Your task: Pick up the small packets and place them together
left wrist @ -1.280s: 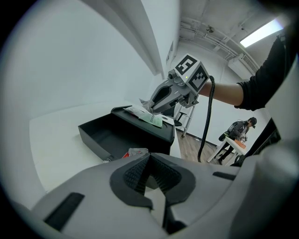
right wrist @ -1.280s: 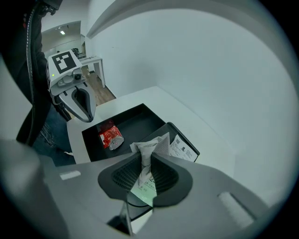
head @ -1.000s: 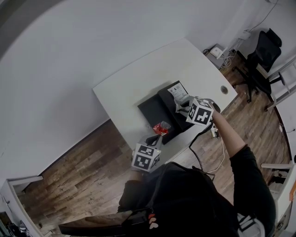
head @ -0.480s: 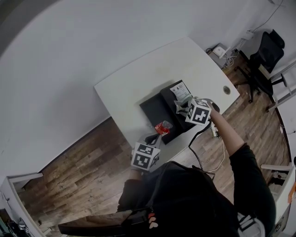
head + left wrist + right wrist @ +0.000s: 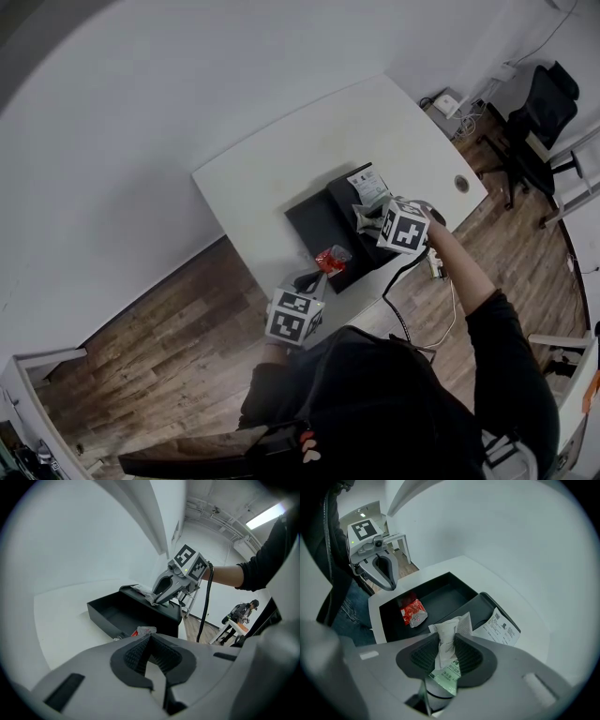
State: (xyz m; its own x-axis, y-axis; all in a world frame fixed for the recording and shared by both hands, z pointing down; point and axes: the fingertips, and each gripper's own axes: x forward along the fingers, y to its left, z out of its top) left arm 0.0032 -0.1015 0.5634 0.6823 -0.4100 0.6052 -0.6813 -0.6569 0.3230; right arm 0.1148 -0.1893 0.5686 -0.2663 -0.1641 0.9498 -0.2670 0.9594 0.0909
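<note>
A red packet [image 5: 329, 260] lies at the near end of an open black tray [image 5: 314, 220] on the white table. In the right gripper view it [image 5: 412, 612] rests on the tray floor [image 5: 440, 597]. My right gripper [image 5: 446, 654] hangs over the tray's raised right part, pointing steeply down. A white and green packet [image 5: 449, 641] stands between its pads, which still touch it as the jaws have just been opening. My left gripper [image 5: 151, 643] is shut and empty, just short of the red packet [image 5: 144, 631] at the tray's near edge.
A printed paper label [image 5: 499, 626] lies on the tray's raised black part. The white table [image 5: 281, 159] stretches beyond the tray toward the wall. An office chair [image 5: 536, 103] and cables stand on the wooden floor to the right.
</note>
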